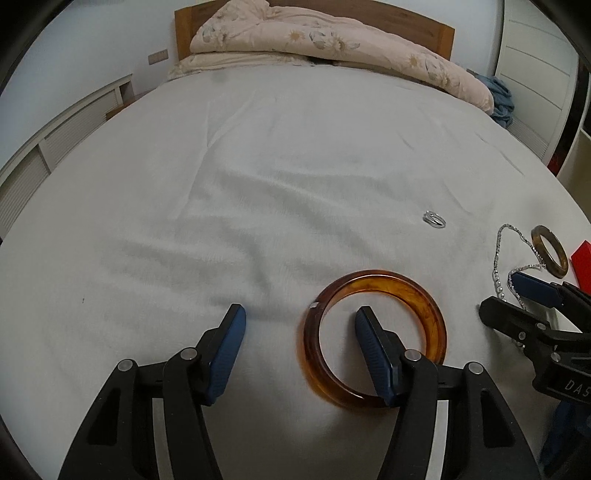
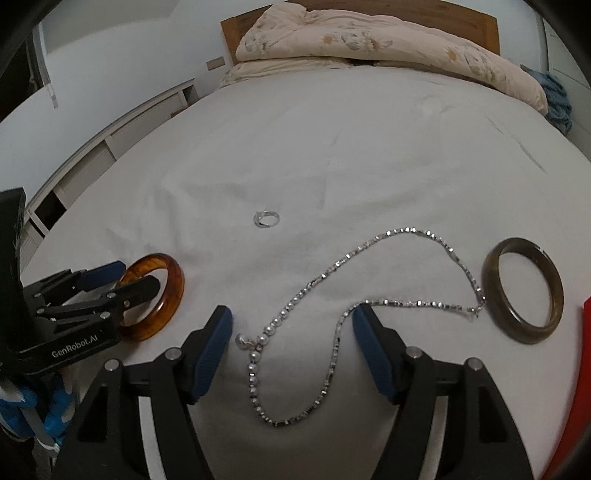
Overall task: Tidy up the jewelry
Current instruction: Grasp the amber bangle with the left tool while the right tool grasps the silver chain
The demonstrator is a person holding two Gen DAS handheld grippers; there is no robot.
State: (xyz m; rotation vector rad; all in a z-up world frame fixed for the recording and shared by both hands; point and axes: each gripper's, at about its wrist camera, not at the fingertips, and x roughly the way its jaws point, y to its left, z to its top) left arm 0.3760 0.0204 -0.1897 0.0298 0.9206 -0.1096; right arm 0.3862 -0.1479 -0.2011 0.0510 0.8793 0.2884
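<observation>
An amber bangle lies flat on the white bed sheet. My left gripper is open; its right finger sits inside the bangle's ring, its left finger outside. The bangle also shows in the right wrist view. My right gripper is open over a silver bead necklace that loops between its fingers. A dark olive bangle lies right of the necklace. A small silver ring lies farther up the sheet; it also shows in the left wrist view.
A red box edge sits at the far right. A floral quilt and pillow are piled against the wooden headboard. Blue cloth lies at the bed's far right corner. White cabinets run along the left.
</observation>
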